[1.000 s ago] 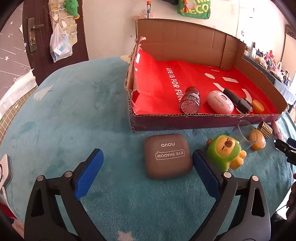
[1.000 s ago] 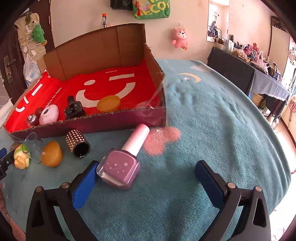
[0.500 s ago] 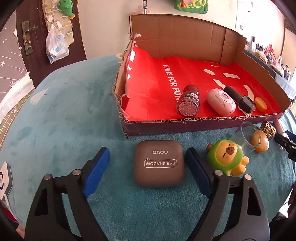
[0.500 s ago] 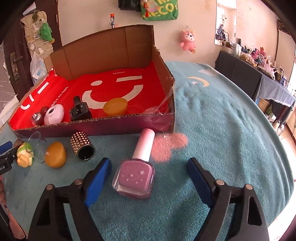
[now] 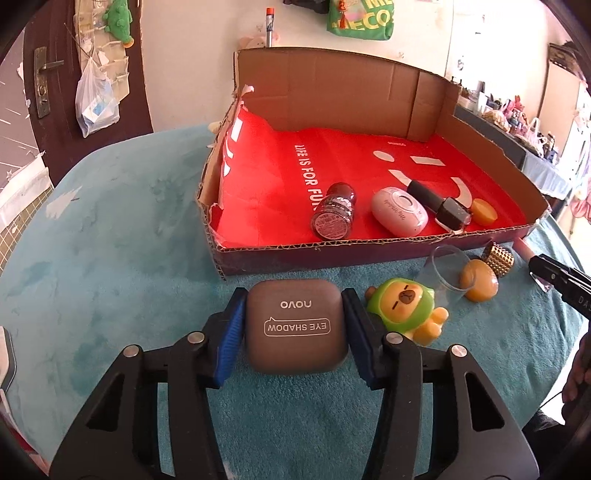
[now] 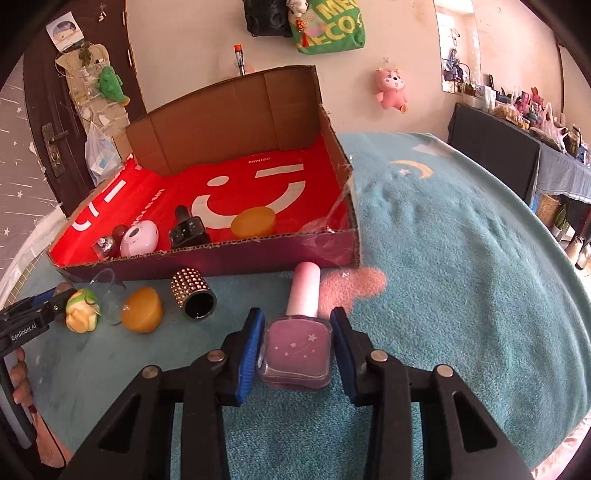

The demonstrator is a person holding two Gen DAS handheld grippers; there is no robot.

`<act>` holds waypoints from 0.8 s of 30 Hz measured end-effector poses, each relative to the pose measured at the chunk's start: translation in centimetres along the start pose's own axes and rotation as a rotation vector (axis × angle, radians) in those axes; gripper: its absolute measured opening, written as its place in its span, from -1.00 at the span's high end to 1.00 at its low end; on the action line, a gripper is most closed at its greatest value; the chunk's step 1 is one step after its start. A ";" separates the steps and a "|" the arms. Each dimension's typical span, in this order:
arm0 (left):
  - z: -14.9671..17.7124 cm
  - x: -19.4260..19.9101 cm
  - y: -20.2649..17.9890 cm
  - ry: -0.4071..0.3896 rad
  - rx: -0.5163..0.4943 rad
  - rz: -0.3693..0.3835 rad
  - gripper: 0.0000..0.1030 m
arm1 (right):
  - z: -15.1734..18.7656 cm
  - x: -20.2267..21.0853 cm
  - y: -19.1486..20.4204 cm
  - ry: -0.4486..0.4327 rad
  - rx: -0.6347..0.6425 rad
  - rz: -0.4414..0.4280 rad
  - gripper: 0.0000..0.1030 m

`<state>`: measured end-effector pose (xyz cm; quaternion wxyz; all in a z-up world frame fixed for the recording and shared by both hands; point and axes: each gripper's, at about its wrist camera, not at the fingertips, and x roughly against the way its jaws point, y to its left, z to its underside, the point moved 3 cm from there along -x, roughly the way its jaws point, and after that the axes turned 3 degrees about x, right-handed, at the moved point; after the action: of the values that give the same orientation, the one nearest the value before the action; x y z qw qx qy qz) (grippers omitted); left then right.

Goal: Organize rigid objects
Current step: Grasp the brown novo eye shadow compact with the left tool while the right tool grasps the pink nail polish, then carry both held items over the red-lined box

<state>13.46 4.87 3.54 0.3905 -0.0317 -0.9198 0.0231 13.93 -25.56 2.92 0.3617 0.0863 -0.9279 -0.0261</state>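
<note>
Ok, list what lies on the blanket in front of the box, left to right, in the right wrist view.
Green-hooded toy → clear cup → amber egg-shaped piece → studded gold cap → pink nail polish bottle, sitting between the right tongs.

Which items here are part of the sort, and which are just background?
Job: eye shadow case in left tongs; nail polish bottle in right tongs; cardboard box; green bear toy.
Background: pink plush, green bag, door.
</note>
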 end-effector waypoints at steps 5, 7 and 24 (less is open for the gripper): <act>-0.2 1.3 -0.6 -0.038 -0.014 0.005 0.05 | -0.6 1.1 0.6 -0.020 0.014 -0.039 0.27; -0.2 1.5 -0.7 -0.043 -0.017 0.012 0.05 | -0.4 1.3 0.9 -0.024 0.021 -0.048 0.27; -5.4 3.9 -1.6 -0.110 -0.099 0.097 0.05 | -4.6 3.8 2.7 -0.124 0.095 -0.104 0.26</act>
<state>14.64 3.63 10.20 0.3359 -0.0941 -0.9372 -0.0016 13.90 -23.51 9.12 0.2971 0.1500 -0.9430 -0.0060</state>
